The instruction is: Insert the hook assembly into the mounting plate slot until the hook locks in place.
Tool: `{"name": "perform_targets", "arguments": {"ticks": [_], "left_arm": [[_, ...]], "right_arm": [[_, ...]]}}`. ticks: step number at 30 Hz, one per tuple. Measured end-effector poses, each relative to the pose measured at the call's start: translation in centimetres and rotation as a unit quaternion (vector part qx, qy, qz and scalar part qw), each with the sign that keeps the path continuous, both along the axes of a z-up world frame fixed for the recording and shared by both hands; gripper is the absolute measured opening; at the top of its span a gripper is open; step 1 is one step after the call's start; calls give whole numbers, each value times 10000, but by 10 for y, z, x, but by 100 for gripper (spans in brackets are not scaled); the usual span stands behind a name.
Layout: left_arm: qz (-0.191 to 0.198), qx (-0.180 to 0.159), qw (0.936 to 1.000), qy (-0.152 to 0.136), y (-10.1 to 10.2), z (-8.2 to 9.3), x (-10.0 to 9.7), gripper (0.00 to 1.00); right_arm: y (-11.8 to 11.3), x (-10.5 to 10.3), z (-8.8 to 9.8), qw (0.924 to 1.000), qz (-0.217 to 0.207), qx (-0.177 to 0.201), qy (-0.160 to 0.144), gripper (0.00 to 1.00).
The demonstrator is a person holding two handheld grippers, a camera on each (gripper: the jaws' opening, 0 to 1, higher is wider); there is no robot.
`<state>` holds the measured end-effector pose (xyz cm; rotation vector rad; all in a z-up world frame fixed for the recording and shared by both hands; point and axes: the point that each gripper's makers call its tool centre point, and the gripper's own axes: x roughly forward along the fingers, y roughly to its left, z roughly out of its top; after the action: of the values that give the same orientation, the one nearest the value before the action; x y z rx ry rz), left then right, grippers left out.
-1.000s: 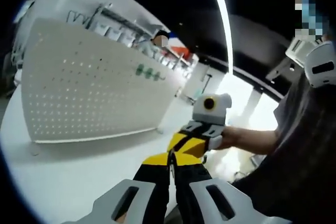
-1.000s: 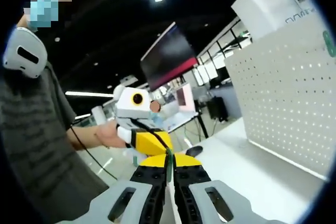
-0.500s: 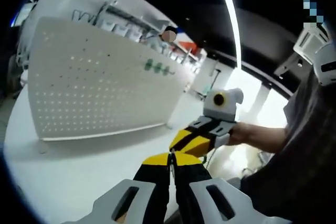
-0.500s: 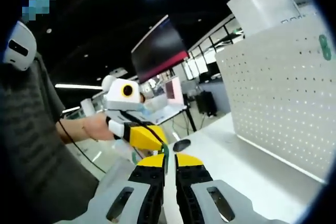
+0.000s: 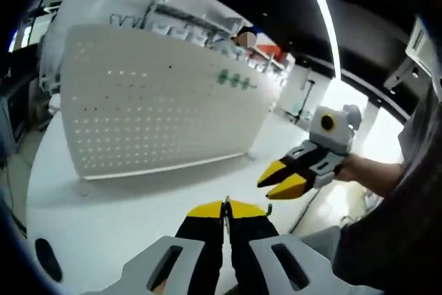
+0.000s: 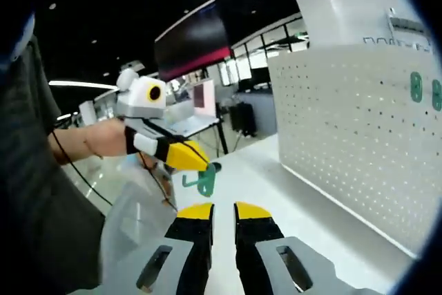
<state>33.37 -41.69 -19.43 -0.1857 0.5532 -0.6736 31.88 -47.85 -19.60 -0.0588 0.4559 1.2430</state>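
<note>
Green hook [image 6: 204, 182] — curved, pinched by left hand-held gripper [image 6: 200, 165].

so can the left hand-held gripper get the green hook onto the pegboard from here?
Probably yes. The left hand-held gripper holds the green hook over the white table, and nothing stands between it and the pegboard.
</note>
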Motion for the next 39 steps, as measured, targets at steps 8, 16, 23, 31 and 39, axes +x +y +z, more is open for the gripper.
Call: {"name": "perform_targets", "arguments": {"ticks": [8,16,23,31,39], "left_arm": [[545,124,9984,91,23,-4,6,1],[887,324,9954,146,38,-9,7,1],[1014,227,9946,83,37,-2,8,1],[947,-172,9953,55,15,10,9,1],[869,-109,9962,6,9,14,9,1]], "right_arm": [[2,-9,11,9975,-211,-329,-584,10],[0,-4,19,9961,-613,-260,-578,11],[15,-11,24,9950,-609,-251,-748,12],[44,-15,27,9932,-387,-382,-1027,12],[48,-5,31,9909,-410,-502,-1184,12]]}}
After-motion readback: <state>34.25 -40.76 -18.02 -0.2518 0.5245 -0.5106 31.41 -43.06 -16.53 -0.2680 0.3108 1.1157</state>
